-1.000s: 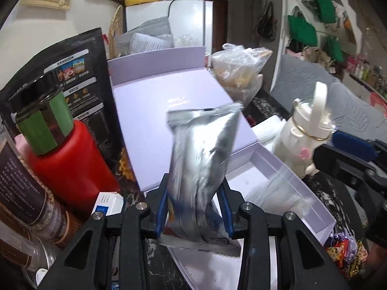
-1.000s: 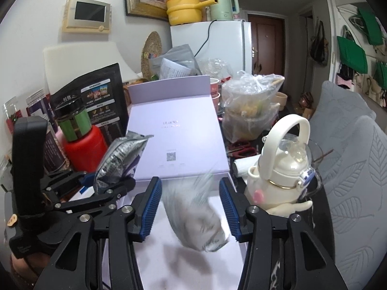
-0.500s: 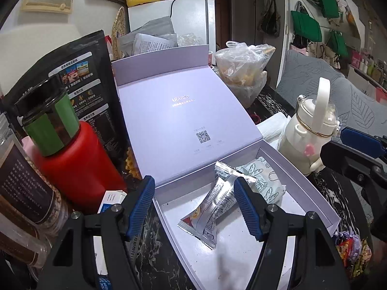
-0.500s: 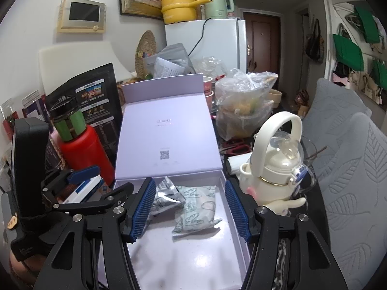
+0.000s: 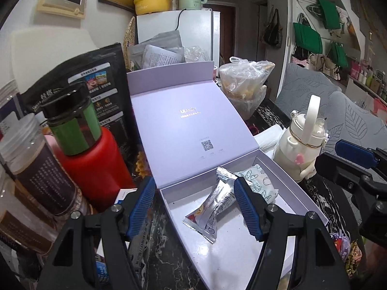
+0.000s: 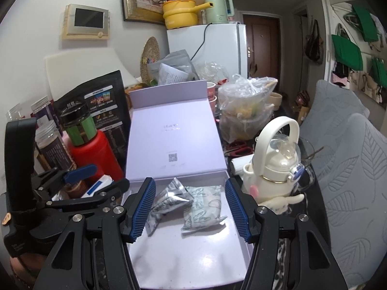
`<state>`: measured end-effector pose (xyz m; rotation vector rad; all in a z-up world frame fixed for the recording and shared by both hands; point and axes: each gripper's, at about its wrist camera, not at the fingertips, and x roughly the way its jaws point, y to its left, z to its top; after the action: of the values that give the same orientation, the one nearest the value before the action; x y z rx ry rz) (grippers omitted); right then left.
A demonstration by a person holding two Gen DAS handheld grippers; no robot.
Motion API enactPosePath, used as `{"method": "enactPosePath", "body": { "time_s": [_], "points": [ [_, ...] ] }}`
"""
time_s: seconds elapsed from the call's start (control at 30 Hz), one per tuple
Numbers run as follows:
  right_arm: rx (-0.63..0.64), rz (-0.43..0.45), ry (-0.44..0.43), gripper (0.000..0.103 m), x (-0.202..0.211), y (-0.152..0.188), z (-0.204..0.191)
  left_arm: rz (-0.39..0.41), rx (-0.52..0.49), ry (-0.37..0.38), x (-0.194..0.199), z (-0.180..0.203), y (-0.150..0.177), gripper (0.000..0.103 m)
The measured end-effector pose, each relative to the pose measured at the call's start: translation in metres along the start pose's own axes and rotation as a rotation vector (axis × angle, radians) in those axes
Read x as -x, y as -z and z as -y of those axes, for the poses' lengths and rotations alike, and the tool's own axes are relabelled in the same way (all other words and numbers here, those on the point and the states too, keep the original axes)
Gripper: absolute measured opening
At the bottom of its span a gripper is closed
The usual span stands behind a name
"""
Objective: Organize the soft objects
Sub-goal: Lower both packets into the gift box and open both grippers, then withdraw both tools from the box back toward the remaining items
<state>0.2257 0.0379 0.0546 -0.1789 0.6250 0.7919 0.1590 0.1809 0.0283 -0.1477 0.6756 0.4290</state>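
Observation:
An open lilac box (image 5: 278,169) (image 6: 237,249) holds two soft packets at its far end. A silver foil packet (image 5: 212,207) (image 6: 167,203) lies on the left. A pale green-printed packet (image 5: 256,183) (image 6: 205,205) lies on the right, touching it. My left gripper (image 5: 196,207) is open and empty, above the box's left wall. My right gripper (image 6: 191,210) is open and empty, above the box, with both packets seen between its fingers. The left gripper also shows in the right wrist view (image 6: 96,176).
The box lid (image 6: 174,140) leans back. A red bottle (image 5: 94,159) with a green-banded jar (image 5: 72,123) on top, and a black pouch (image 5: 96,84), stand left. A white kettle-shaped bottle (image 6: 275,169) stands right. A plastic bag (image 6: 244,106) sits behind. Wrapped sweets (image 5: 346,249) lie at lower right.
Both grippers let go of their packets, which dropped into the box. Both jaws opened wide and both grippers drew back and rose a little.

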Motion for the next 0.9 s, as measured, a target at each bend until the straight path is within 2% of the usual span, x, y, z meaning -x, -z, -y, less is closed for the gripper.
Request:
{"method": "enactPosePath", "body": {
  "time_s": [0.5,0.9],
  "points": [
    [0.022,0.032,-0.007,0.06,0.048,0.014,-0.023,0.035,0.001,0.011,0.053,-0.003,0.018,0.067],
    [0.042,0.069,0.013,0.067,0.098,0.038,-0.046,0.051,-0.006,0.024,0.099,-0.01,0.045,0.067]
  ]
}}
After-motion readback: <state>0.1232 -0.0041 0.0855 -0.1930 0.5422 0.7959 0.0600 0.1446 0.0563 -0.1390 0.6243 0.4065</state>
